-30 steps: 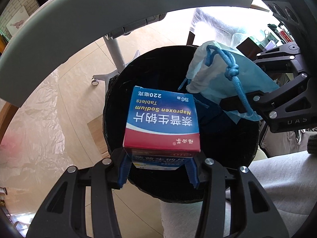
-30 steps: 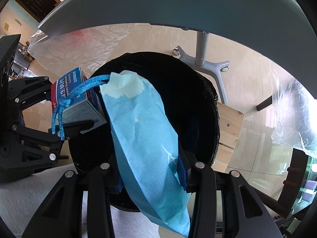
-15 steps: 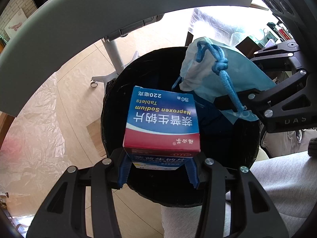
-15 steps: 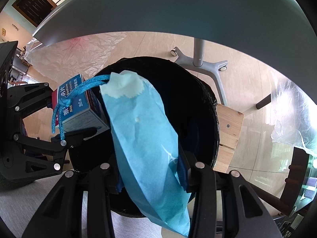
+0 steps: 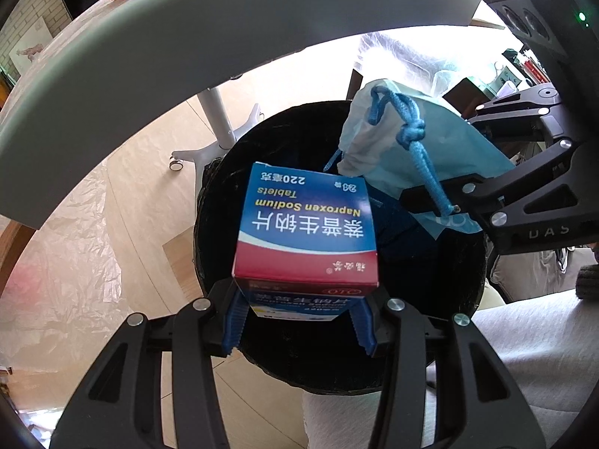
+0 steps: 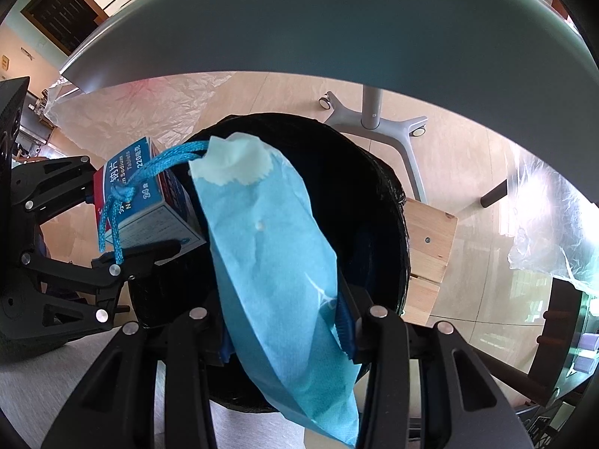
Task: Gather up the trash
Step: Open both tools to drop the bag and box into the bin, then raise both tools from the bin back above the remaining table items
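Left wrist view: left gripper (image 5: 299,321) pinches a blue and red medicine box (image 5: 305,228) by its lower end, blue pads (image 5: 234,318) pressed on both sides. Box hangs over the mouth of the black trash bin (image 5: 430,299), which fills the centre of the frame. Right gripper (image 5: 445,202) comes in from 3 o'clock w/ a light blue paper bag (image 5: 449,153) and its knotted blue cord (image 5: 415,138), also above the bin opening.

Right wrist view: right gripper (image 6: 286,325) is clamped on the bag's lower half; its jaws have just been opening a touch, but the bag is between them and the pads look to be on it. Bag's top leans toward 11 o'clock, and the cord loops out to 9 o'clock and drapes over a finger of the left gripper (image 6: 112,224), against the box (image 6: 142,202).

Step in hand, I'd say: drop both items in the bin.

How to do it well:
- Both items look to sit over the opening, so no need to shift; just spread the jaws fully.
- Watch the cord: if it catches on the left finger, the bag may dangle instead of falling. Prob. release the box first, or pull the left gripper away toward 9 o'clock.
- Table edge (image 6: 337,18) at 12 o'clock is near; lift straight up after.
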The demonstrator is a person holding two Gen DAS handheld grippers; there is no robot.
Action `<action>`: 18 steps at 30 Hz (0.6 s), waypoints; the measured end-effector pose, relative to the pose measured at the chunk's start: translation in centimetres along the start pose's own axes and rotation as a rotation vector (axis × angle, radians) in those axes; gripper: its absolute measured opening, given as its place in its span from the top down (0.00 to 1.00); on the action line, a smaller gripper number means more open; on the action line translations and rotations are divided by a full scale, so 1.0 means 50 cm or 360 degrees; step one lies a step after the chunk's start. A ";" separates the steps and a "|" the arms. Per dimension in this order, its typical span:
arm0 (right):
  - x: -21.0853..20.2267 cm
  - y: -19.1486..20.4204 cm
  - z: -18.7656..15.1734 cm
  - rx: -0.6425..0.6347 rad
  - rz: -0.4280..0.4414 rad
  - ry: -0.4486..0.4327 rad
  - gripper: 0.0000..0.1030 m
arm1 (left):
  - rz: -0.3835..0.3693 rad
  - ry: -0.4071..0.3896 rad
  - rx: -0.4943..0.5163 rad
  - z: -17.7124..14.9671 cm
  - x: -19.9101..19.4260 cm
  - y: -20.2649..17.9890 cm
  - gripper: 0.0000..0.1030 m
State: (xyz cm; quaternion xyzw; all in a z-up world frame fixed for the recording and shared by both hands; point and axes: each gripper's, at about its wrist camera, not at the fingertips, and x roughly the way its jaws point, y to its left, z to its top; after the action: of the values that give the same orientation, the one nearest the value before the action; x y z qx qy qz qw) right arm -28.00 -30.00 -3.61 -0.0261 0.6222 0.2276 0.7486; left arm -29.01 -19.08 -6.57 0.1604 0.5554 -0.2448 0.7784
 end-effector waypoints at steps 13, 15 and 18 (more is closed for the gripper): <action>-0.047 -0.015 -0.009 0.0108 0.0017 -0.0078 0.28 | 0.0013 -0.0026 0.0021 -0.002 -0.023 -0.005 0.34; -0.068 -0.017 -0.017 0.0111 0.0003 -0.0106 0.28 | 0.0002 -0.0042 0.0014 -0.004 -0.034 -0.007 0.34; -0.114 -0.019 -0.026 0.0104 -0.0021 -0.0177 0.28 | -0.0014 -0.0085 -0.0013 -0.006 -0.065 -0.001 0.34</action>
State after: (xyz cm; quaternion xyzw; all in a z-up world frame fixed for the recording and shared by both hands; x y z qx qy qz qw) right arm -29.55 -33.01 1.26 0.0071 0.5865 0.2032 0.7840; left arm -30.13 -18.28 -3.62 0.1483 0.5361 -0.2501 0.7925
